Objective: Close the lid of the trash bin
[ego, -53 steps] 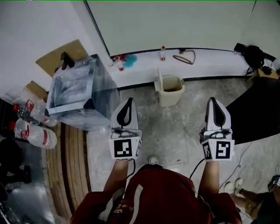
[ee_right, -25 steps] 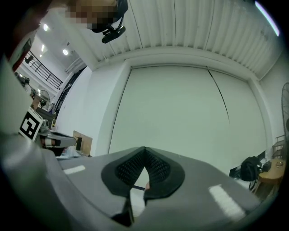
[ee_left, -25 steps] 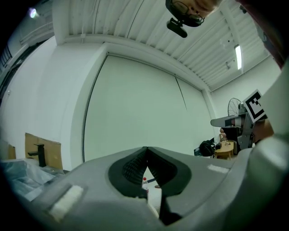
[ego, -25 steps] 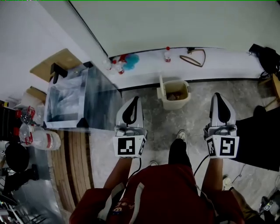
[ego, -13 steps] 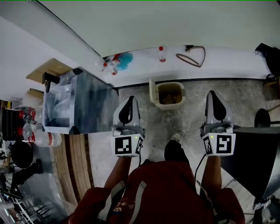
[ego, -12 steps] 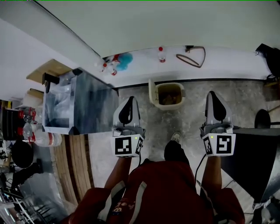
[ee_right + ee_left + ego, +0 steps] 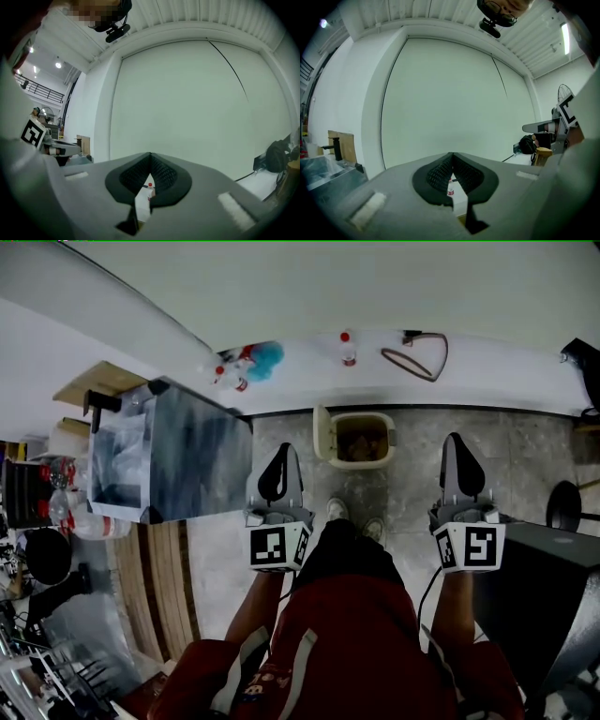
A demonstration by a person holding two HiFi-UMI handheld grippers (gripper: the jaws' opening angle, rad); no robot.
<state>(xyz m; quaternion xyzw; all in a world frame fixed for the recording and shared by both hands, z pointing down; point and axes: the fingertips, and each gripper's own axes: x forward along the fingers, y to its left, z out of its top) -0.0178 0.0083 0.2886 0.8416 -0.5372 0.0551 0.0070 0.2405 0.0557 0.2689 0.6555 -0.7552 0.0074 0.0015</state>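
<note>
- The left claw [image 7: 283, 451] is hanging middle left, pressed together, empty.
- The trash bin [image 7: 361, 463] is sitting open, top middle; its lid [image 7: 321, 427] is standing up on the left, probably needing a gentle push down.
- The right claw [image 7: 456, 442] is hanging middle right, pressed together too.

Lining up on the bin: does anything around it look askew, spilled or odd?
Nothing stands out. The bin stands upright, its lid raised at its left side, with brownish rubbish inside. No spill shows on the floor round it.
</note>
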